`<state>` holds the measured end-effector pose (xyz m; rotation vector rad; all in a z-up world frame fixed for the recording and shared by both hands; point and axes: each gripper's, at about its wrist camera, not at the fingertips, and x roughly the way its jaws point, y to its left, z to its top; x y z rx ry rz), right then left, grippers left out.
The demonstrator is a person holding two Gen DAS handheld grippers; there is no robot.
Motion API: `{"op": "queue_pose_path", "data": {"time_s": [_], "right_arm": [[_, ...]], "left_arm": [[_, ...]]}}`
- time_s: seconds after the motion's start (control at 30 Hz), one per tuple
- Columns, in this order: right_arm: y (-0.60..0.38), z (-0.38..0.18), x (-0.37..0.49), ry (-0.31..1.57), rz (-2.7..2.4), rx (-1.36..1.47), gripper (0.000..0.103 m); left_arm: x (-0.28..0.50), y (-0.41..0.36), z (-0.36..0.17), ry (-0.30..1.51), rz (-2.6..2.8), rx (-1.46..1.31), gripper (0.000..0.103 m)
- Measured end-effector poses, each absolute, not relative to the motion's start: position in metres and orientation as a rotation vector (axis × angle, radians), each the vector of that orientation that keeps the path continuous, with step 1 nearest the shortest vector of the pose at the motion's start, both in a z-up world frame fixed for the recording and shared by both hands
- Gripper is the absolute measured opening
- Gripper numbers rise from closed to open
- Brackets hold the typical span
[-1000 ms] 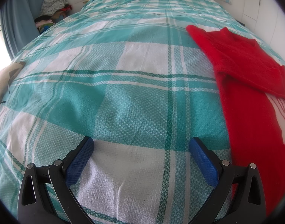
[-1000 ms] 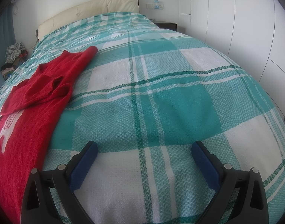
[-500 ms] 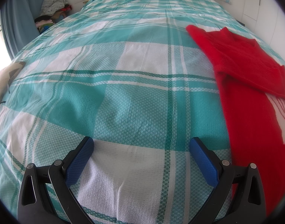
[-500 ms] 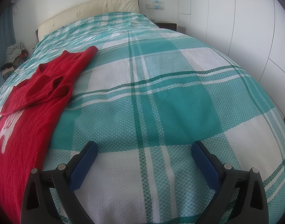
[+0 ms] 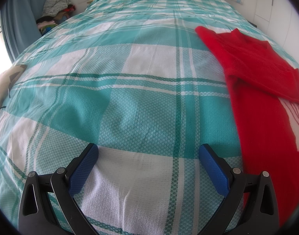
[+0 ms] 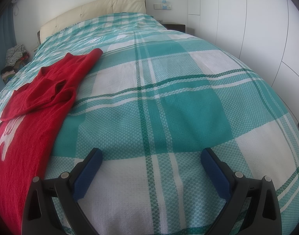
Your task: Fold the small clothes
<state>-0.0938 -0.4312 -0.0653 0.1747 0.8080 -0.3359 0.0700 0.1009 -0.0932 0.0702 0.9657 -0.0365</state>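
- Our left gripper (image 5: pixel 147 156) and right gripper (image 6: pixel 151 158) both hang spread wide, empty, over the bedspread (image 5: pixel 130 101).
- Sweater (image 5: pixel 263 105) lies between them, running near-to-far, sleeves folded in, roughly equally close to both.

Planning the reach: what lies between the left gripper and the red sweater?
Only bare plaid bedspread separates left gripper from red sweater, in the left wrist view.
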Motion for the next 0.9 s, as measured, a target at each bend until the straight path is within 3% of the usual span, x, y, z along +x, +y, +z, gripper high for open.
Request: {"op": "queue_pose_path", "data": {"time_s": [0.67, 0.77, 0.9], "right_arm": [[-0.433, -0.069, -0.092, 0.813, -0.342, 0.166, 0.100], [-0.434, -0.064, -0.092, 0.841, -0.343, 0.165, 0.100], [-0.423, -0.034, -0.121, 0.861, -0.211, 0.279, 0.099]], "left_arm": [[0.067, 0.105, -0.089, 0.958, -0.057, 0.045, 0.101], [0.048, 0.119, -0.072, 0.974, -0.110, -0.054, 0.088], [-0.023, 0.129, -0.047, 0.992, -0.379, -0.273, 0.090]]}}
